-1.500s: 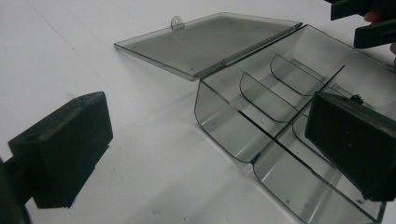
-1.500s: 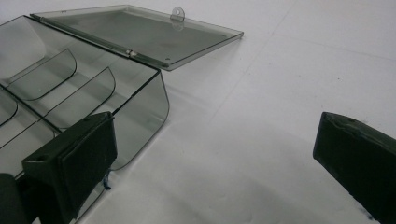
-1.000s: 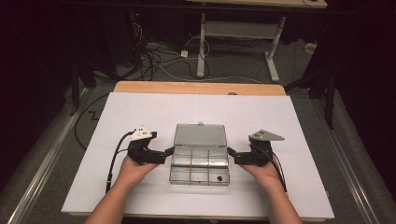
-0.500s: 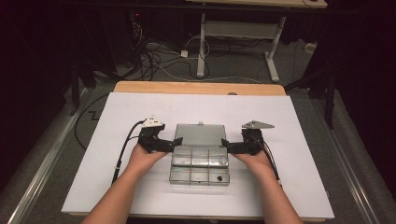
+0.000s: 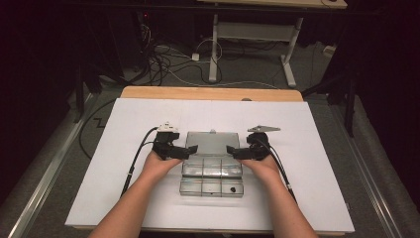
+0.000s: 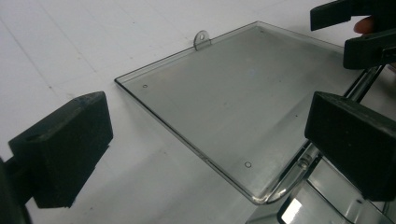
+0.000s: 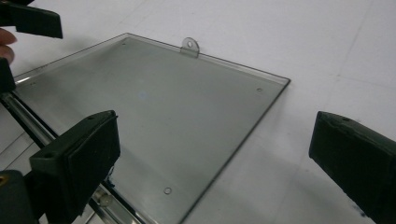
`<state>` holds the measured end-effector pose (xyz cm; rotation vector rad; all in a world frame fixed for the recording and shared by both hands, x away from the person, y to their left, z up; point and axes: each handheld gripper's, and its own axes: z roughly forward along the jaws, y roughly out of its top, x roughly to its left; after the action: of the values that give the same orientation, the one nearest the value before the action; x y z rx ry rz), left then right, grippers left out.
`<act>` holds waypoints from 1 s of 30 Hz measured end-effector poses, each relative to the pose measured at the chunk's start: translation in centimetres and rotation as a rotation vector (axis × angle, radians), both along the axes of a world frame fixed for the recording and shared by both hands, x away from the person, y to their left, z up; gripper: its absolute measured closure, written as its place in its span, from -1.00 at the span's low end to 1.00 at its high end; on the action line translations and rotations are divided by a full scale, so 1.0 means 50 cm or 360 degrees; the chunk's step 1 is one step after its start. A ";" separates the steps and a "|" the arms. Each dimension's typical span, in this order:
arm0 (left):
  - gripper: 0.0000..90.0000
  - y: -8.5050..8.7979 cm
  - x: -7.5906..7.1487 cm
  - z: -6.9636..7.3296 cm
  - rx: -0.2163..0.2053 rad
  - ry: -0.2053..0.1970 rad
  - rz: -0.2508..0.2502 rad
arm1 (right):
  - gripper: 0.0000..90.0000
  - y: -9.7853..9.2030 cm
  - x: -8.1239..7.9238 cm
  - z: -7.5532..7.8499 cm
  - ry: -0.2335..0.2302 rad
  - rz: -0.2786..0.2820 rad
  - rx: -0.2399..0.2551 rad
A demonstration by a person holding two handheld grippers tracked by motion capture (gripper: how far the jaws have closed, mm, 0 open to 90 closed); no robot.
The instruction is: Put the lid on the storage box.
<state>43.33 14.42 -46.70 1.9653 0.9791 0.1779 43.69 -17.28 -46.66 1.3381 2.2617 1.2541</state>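
A clear plastic compartment box (image 5: pixel 212 179) lies on the white table with its lid (image 5: pixel 212 143) folded flat toward the far side. My left gripper (image 5: pixel 189 150) is at the lid's left edge, near the hinge. It is open, and in the left gripper view the gripper (image 6: pixel 205 144) straddles the corner of the lid (image 6: pixel 224 102). My right gripper (image 5: pixel 233 151) mirrors it at the lid's right edge. It is also open (image 7: pixel 217 161), with the lid (image 7: pixel 154 102) lying between and below its jaws. Nothing is gripped.
The lid has a small hang tab (image 6: pixel 202 38) on its far edge. One front compartment holds a small dark item (image 5: pixel 233 189). A white sheet (image 5: pixel 317 148) covers the table, and a wooden strip (image 5: pixel 210 93) runs along its far edge. Cables (image 5: pixel 133 163) trail from both grippers.
Both hands have moved forward and slightly inward, from beside the box body to the side edges of the open lid. The box and lid have not moved.
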 end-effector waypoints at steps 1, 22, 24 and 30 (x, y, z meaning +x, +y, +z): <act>-1.00 -0.003 0.000 -0.002 -0.0006 0.0002 -0.0005 | -0.94 0.003 0.001 -0.002 0.0007 0.0009 0.0007; -0.97 -0.027 -0.003 -0.008 -0.0062 0.0007 -0.0034 | -0.73 0.011 0.010 -0.020 0.0196 0.0004 0.0176; -0.97 -0.027 -0.002 -0.008 -0.0061 0.0010 -0.0036 | -0.71 0.011 0.011 -0.022 0.0224 0.0003 0.0205; -0.97 -0.029 -0.002 -0.012 -0.0062 0.0017 -0.0043 | -0.68 0.009 0.012 -0.022 0.0238 0.0000 0.0215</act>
<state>43.23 12.99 -47.28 1.9449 0.9558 0.1325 44.29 -16.82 -47.77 1.5267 2.3107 1.3711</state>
